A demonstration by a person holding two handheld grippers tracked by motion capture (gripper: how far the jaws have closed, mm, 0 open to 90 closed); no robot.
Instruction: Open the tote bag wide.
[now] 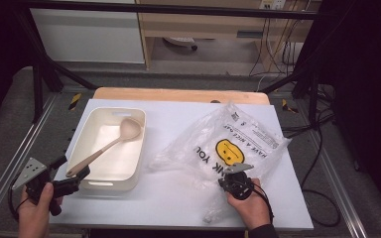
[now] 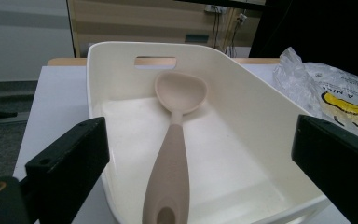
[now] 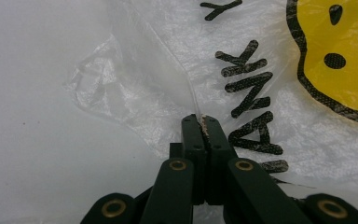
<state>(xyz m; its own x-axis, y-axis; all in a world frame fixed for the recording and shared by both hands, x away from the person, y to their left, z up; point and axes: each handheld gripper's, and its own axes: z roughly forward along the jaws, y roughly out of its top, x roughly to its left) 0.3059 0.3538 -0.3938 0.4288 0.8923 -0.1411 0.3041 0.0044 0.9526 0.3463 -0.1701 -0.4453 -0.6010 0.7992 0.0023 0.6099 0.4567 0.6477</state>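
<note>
Between the wide left tool lies the spoon; the right tool pinches the bag.

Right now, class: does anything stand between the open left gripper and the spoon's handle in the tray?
Nothing visible does. The left gripper is open, its jaws on either side of the spoon, whose handle end leans over the near rim of the white tray. The plastic bag lies apart, pinched by the right gripper.

Bare table lies open between the tray and the plastic bag, along the near edge
</note>
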